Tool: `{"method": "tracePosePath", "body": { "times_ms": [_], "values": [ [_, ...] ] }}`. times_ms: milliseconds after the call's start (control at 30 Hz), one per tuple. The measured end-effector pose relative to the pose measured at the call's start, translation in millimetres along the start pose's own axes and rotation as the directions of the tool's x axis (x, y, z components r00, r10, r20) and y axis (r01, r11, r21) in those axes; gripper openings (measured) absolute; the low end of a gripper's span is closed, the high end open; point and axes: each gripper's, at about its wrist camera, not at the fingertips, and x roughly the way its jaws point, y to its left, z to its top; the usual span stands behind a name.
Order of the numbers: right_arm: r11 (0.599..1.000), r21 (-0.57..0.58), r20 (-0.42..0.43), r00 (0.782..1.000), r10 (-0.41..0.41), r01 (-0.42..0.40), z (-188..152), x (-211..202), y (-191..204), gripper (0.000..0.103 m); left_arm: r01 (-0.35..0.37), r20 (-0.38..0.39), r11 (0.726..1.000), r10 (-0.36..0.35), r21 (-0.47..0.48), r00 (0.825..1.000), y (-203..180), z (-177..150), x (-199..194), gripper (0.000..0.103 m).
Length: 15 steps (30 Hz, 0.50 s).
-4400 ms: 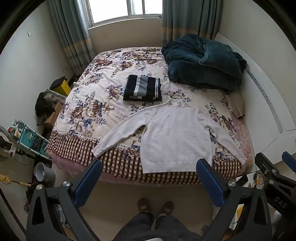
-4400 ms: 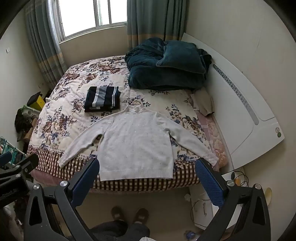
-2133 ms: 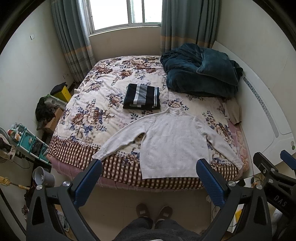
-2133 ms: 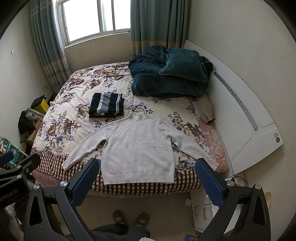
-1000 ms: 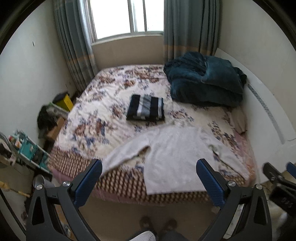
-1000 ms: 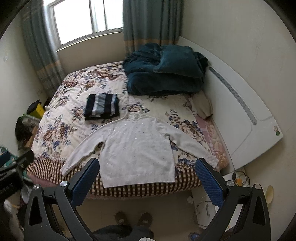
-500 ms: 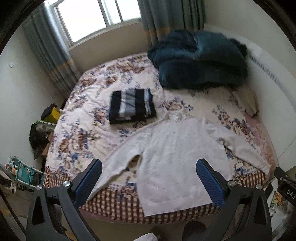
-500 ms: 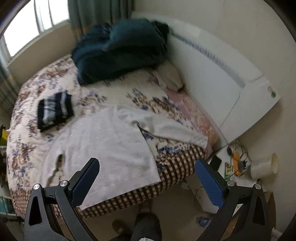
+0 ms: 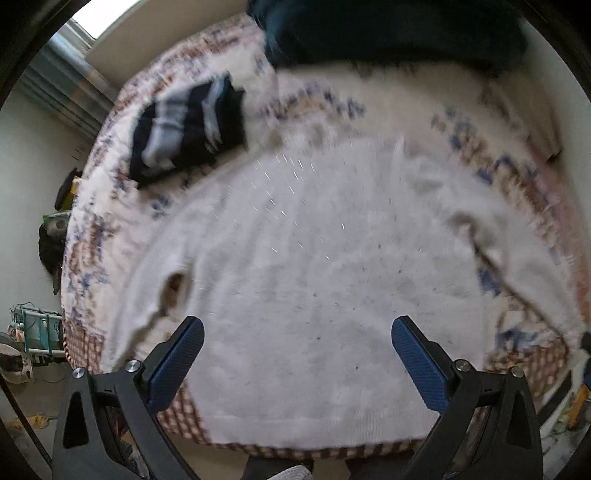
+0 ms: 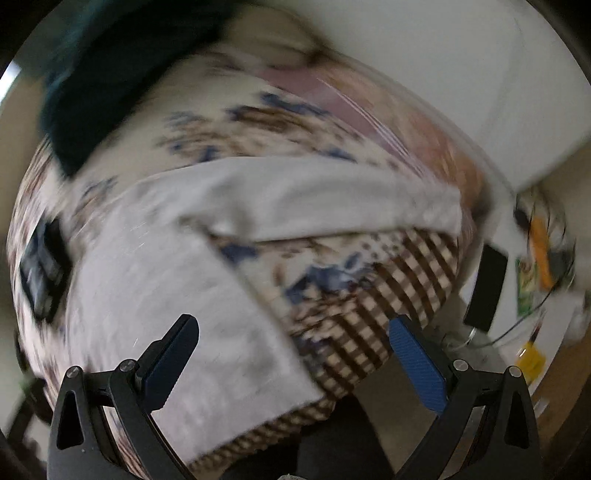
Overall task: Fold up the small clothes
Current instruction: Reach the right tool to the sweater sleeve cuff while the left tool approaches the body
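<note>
A white long-sleeved sweater [image 9: 314, 266] lies spread flat, front down toward the bed's near edge, on a floral bedspread [image 9: 480, 122]. My left gripper [image 9: 295, 350] is open and empty, hovering low over the sweater's lower body. My right gripper [image 10: 291, 350] is open and empty, above the sweater's [image 10: 155, 295] right hem corner, with the right sleeve [image 10: 332, 206] stretched toward the bed edge. Both views are motion-blurred.
A folded dark striped garment [image 9: 188, 125] lies beyond the sweater's left shoulder. A dark teal blanket pile [image 9: 388, 29] sits at the head. The white headboard [image 10: 443, 74] is at the right, with clutter and cables [image 10: 539, 258] on the floor beside the bed.
Both grippers have dropped fast toward the bed and closer to the sweater; the right one has swung toward the sweater's right side. Both stay open.
</note>
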Motion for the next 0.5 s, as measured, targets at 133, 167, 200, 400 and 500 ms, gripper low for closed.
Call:
{"method": "tracePosePath", "body": {
  "times_ms": [133, 167, 200, 400, 500],
  "values": [
    [0.975, 0.22, -0.037, 0.999, -0.022, 0.03, 22.6, 70.6, -84.0, 0.103, -0.023, -0.083, 1.0, 0.024, 0.009, 0.996, -17.7, 6.1, 71.8, 0.103],
    [0.959, 0.282, -0.032, 0.999, -0.014, 0.023, 26.9, 86.8, -106.3, 0.103, -0.019, -0.091, 1.0, 0.019, 0.006, 0.996, -21.6, 8.8, 88.7, 0.103],
    [0.94, 0.342, -0.023, 1.0, -0.003, 0.011, 29.9, 99.5, -125.6, 0.103, -0.02, -0.097, 1.0, 0.02, 0.006, 0.995, -25.1, 11.1, 104.0, 0.103],
    [0.742, 0.652, 0.127, 0.987, 0.097, -0.157, 37.0, 155.2, -220.5, 0.096, -0.01, -0.128, 1.0, 0.013, 0.021, 0.992, -45.6, 18.8, 164.5, 0.103],
    [0.66, 0.719, 0.186, 0.975, 0.12, -0.218, 40.4, 175.1, -236.1, 0.079, 0.025, -0.147, 1.0, -0.027, -0.012, 0.989, -41.9, 14.3, 179.0, 0.103]
  ]
}}
